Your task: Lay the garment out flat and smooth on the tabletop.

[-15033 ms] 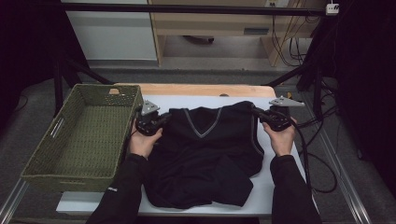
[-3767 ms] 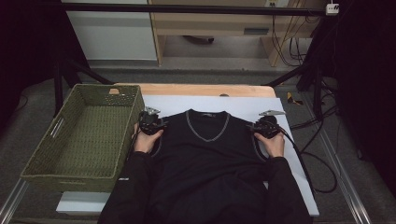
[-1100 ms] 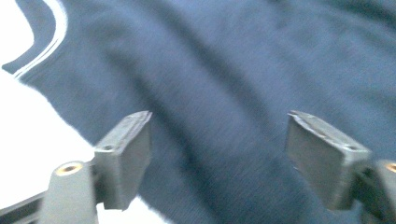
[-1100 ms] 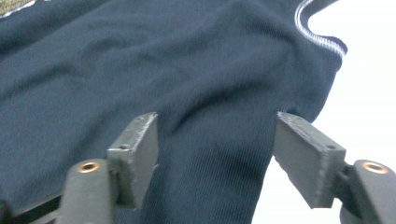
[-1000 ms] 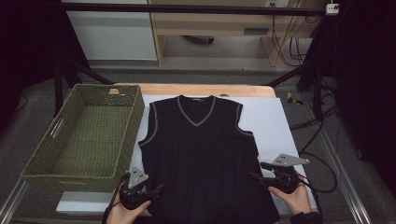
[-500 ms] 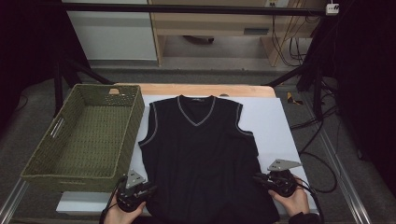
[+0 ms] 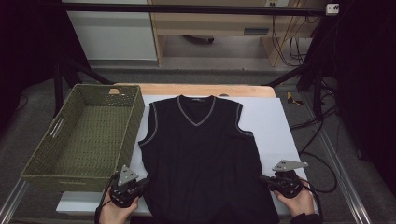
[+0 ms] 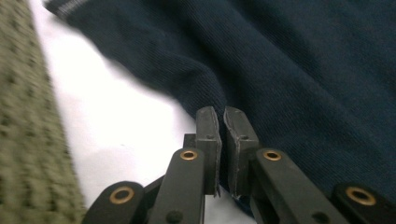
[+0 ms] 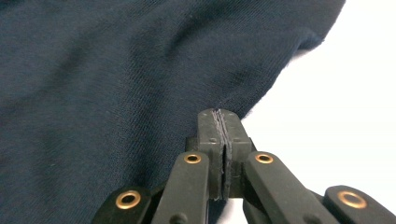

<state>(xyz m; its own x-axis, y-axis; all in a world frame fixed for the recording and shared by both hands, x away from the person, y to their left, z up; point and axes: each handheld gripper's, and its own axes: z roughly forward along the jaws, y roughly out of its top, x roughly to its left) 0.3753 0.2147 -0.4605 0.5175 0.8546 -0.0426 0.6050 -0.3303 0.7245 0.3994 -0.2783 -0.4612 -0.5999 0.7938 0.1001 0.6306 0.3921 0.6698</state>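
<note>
Two hand-held grippers [image 7: 140,186] [image 7: 266,179], one vest [image 7: 201,154]

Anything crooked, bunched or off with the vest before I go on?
Nothing stands out. The vest lies flat and straight on the white sheet, neckline away from the person. Both grippers, left and right, have just closed their jaws on its bottom corners.

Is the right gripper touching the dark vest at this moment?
Touching. In the right gripper view the right gripper has just closed its jaws, pinching the vest's edge between them; the fabric puckers at the tips.
</note>
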